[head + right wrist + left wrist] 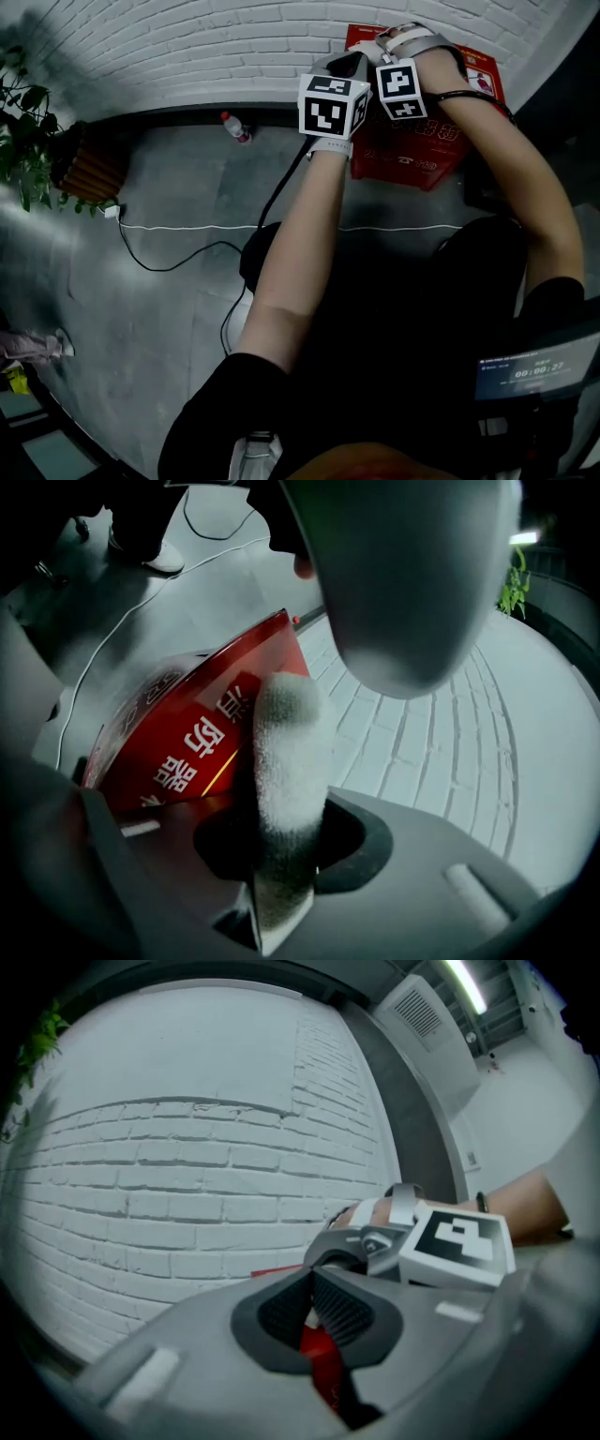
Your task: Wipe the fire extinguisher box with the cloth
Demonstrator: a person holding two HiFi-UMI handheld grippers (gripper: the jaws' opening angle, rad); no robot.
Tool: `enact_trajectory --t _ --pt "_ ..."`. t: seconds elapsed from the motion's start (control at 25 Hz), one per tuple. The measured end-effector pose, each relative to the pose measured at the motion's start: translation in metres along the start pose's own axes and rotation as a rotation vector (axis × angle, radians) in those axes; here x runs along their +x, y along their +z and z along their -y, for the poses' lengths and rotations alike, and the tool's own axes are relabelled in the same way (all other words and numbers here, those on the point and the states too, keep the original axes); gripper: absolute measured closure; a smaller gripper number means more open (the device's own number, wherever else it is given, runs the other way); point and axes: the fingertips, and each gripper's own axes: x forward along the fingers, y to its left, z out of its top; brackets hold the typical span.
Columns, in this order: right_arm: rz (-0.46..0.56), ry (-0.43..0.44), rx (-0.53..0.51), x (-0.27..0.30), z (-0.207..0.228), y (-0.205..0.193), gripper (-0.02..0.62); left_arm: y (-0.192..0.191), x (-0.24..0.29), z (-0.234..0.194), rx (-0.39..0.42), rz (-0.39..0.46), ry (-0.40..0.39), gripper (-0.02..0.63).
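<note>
Currently the fire extinguisher box [427, 150] is standing on the grey floor [169, 187], backed against the white brick wall [187, 47], at the far end of both outstretched arms. It is red with white lettering on its face, and it is showing closed, so whatever it is holding is staying out of sight.

The cloth [286, 752], white and fluffy, is sticking up out of the right tool [281, 841], which is clenching it firmly between its jaws. In the right gripper view the free end of the cloth is reaching over the right edge of the box's lettered face; whether it is actually touching the red surface is not clear.

The left tool [312, 1288] is hovering just beside the right one, over the box's left upper part and pointing toward the wall. Its jaws are drawn together at the tips, gripping nothing that can be made out, with the red of the box showing through the gap behind them.

Further out, a small plastic bottle [236, 127] with a red cap is lying at the foot of the wall, left of the box; its contents cannot be made out. A white cable [216, 227] is running across the floor. At the far left a ribbed brown pot [89, 171] is holding a leafy green plant [23, 131].
</note>
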Motion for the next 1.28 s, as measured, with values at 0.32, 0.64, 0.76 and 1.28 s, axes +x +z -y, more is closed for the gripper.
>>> enact_trajectory --t 0.32,0.64,0.76,1.28 --pt "-0.052 0.025 0.018 -0.012 -0.027 -0.042 0.499 -0.003 0.022 0.044 -0.001 0.000 -0.056 0.606" --pt "-0.139 0.064 0.033 -0.031 -0.069 -0.105 0.499 -0.006 0.046 0.106 0.005 -0.002 -0.152 0.606" --pt "-0.173 0.082 0.043 -0.042 -0.086 -0.131 0.499 -0.007 0.053 0.129 0.018 -0.006 -0.186 0.606" --pt "-0.324 0.178 0.101 -0.064 -0.156 -0.232 0.499 -0.011 0.075 0.178 0.041 0.012 -0.256 0.606"
